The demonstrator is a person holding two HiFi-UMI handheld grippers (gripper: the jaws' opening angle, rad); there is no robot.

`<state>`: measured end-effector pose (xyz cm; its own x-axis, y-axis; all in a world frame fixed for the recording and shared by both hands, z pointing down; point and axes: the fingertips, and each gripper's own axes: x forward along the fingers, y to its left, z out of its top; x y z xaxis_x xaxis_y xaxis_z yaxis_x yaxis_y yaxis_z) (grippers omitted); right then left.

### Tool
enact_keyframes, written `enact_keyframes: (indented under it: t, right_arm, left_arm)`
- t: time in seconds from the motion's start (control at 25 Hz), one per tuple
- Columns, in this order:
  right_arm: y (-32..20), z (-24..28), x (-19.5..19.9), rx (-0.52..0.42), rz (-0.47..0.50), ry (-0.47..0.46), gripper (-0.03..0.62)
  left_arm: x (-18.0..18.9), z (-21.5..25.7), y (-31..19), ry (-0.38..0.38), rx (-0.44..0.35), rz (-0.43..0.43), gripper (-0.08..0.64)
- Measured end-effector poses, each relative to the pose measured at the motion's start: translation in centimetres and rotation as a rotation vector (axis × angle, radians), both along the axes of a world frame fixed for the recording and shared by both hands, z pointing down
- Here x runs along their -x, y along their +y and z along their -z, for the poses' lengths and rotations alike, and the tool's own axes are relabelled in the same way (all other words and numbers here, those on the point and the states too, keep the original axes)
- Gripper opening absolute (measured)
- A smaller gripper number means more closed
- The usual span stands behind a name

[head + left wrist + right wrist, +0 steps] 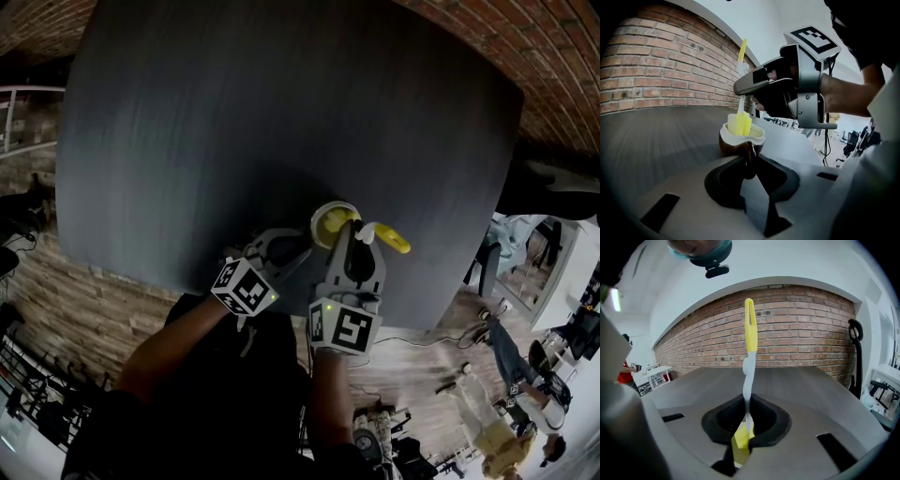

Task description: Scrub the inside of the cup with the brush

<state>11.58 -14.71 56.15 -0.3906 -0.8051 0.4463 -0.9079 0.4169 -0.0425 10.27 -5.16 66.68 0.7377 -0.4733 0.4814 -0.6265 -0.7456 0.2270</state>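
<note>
**Both grippers clamped, brush in cup**

The right gripper pinches the brush by its white stem, and the yellow head dips into the cup. The left gripper is narrowed onto the cup's handle. The cup sits near the dark table's near edge.

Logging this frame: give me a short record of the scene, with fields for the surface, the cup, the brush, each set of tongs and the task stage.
surface: dark table, brick wall behind it
cup: brown outside, pale inside, near the table's near edge
brush: yellow head down in the cup, its top above the rim; handle rising out
left tongs: closed on the cup from the side
right tongs: closed on the brush handle, above the cup
task stage: brush head is in the cup, placed for scrubbing
</note>
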Motion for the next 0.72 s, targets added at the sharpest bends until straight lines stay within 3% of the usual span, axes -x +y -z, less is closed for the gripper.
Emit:
enact_keyframes:
  t: [0.36, 0.72]
  right_arm:
    - [1.0, 0.1, 0.9, 0.025, 0.057, -0.048, 0.048]
    - [3.9, 0.6, 0.5, 0.048, 0.139, -0.012, 0.048]
  left_arm:
    - [0.0, 0.0, 0.0, -0.002, 0.002, 0.003, 0.089]
    - [0.0, 0.3, 0.2, -0.003, 0.002, 0.011, 0.089]
